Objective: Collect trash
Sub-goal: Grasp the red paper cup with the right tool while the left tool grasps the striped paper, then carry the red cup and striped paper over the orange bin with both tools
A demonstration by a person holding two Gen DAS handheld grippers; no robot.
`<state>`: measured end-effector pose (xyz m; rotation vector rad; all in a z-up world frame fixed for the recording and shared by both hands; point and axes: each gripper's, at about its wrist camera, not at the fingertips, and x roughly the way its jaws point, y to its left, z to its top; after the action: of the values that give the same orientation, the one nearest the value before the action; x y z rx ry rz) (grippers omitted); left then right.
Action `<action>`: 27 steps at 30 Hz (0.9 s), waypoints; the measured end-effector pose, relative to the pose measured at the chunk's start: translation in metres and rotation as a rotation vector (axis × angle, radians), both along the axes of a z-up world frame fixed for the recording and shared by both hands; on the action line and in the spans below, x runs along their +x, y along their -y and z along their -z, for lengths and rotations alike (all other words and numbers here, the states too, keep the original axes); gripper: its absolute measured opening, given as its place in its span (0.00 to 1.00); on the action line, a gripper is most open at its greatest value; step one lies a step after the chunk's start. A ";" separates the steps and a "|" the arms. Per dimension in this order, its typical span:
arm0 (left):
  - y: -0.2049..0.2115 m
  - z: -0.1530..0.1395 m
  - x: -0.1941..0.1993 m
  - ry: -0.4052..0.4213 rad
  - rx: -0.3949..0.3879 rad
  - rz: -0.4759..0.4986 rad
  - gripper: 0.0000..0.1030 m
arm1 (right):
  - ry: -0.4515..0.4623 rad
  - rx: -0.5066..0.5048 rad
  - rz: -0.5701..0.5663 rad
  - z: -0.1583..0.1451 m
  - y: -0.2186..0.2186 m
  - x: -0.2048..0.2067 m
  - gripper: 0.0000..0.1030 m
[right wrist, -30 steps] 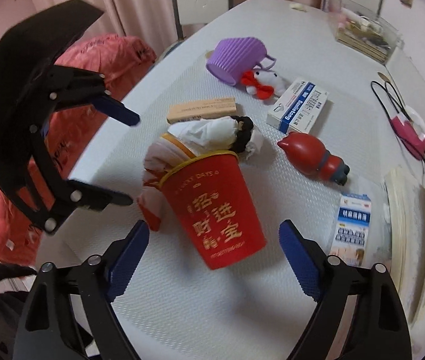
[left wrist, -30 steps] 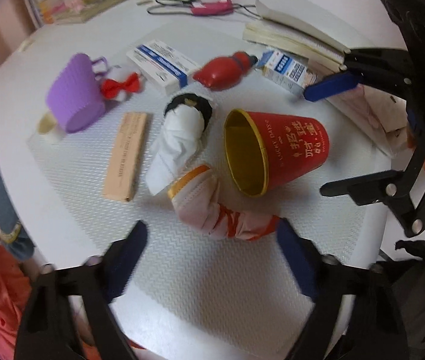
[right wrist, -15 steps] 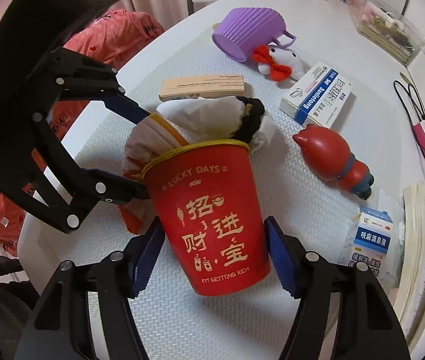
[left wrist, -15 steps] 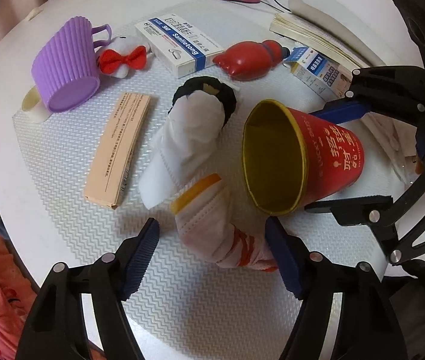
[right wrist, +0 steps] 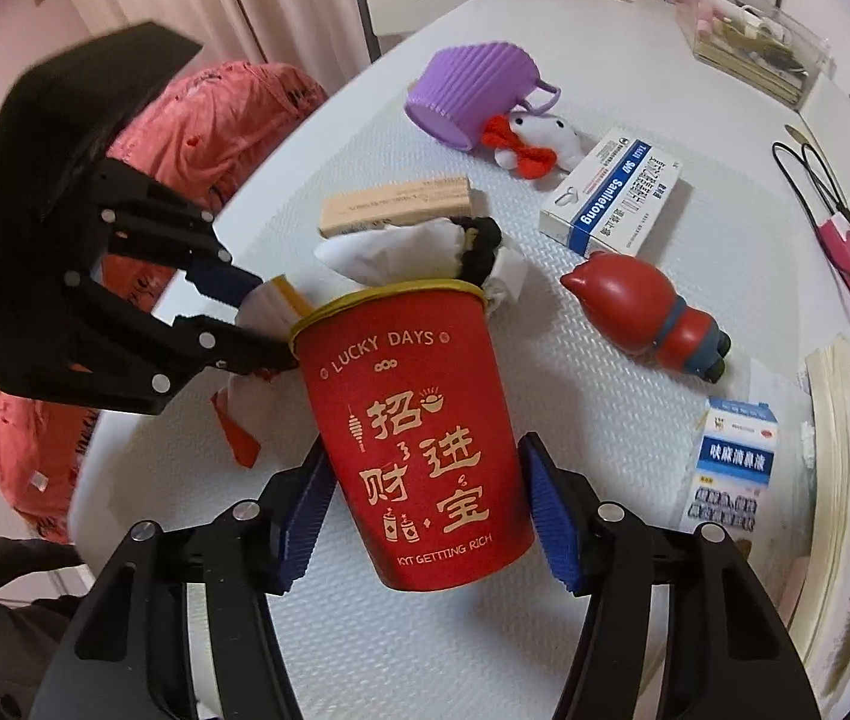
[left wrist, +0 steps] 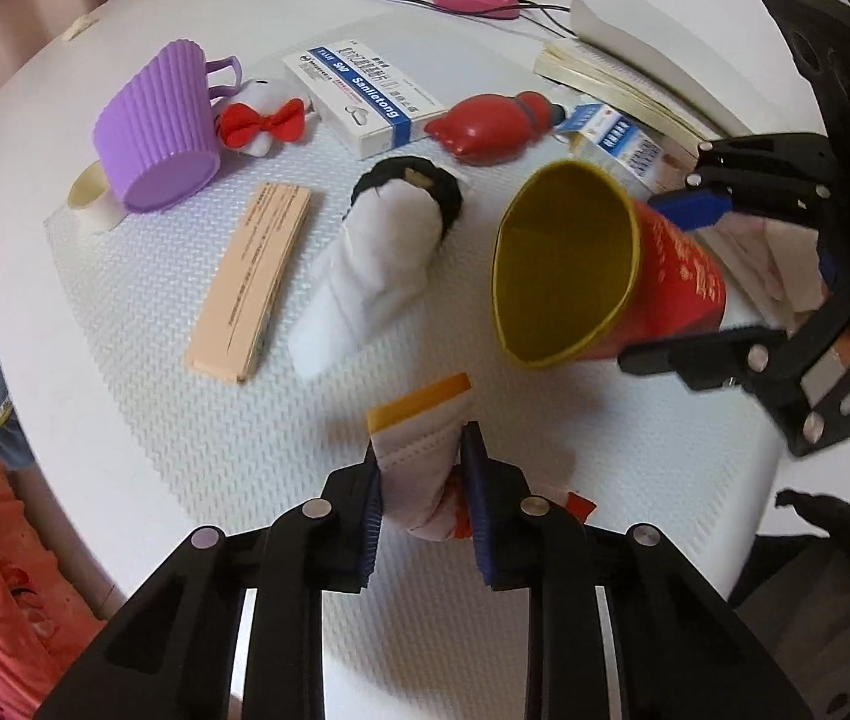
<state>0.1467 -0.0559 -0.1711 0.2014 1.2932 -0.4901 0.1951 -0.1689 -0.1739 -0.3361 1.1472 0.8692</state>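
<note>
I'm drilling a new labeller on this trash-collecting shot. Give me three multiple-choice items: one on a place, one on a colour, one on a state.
1. What lies right beside the purple cup?
A plush toy with a red bow
B pink mouse
C book

2. The red paper cup is what colour inside?
A white
B yellow
C blue

3. The purple cup is:
A upright
B tipped on its side
C stacked

Key: 1 A, the plush toy touches it; 2 B, left wrist view shows a yellow lining; 3 B, its base faces the camera.
</note>
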 end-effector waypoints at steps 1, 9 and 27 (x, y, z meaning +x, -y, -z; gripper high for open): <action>-0.002 -0.003 -0.005 0.004 0.000 0.003 0.25 | 0.004 0.001 -0.008 -0.005 0.001 -0.004 0.59; -0.033 -0.039 -0.052 0.035 0.003 -0.003 0.25 | 0.019 0.035 -0.109 -0.042 -0.017 -0.040 0.59; -0.180 -0.071 -0.157 0.079 0.061 -0.191 0.25 | 0.041 0.089 -0.355 -0.082 -0.155 -0.128 0.59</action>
<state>-0.0108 0.1237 -0.1000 0.1446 1.2365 -0.2777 0.0674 -0.0135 -0.0923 -0.4911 1.0218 1.2148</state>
